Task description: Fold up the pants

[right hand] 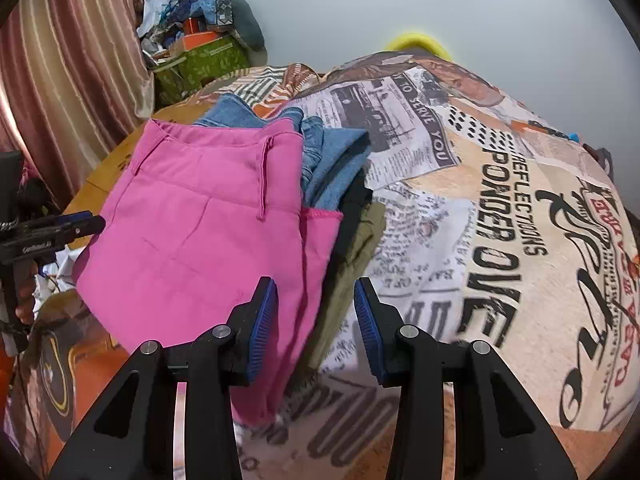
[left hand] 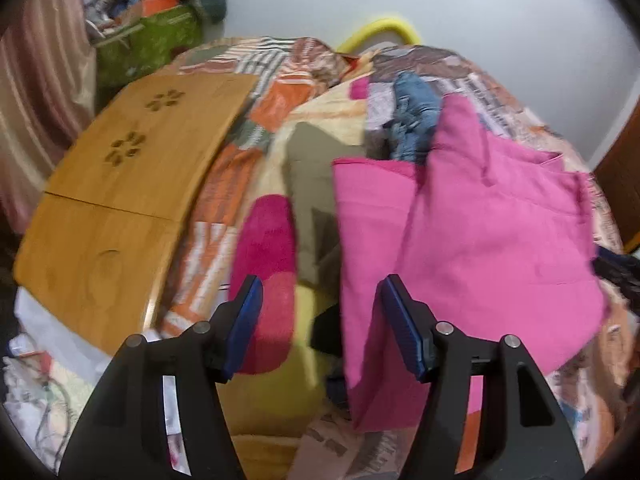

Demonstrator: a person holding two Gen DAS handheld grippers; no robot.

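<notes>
— Where are the pants?
— Folded on the bed, over the jeans (olive cloth beneath).
— Your fingers?
— My left gripper and right gripper are both spread, holding nothing, at the pants' near edge.

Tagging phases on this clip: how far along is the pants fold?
Done: the pink pants lie folded over, with the waistband at the far end, on a pile of other clothes on the bed. In hand: nothing; left gripper and right gripper are both open. Left: perhaps one more fold, since one leg edge sticks out.
</notes>
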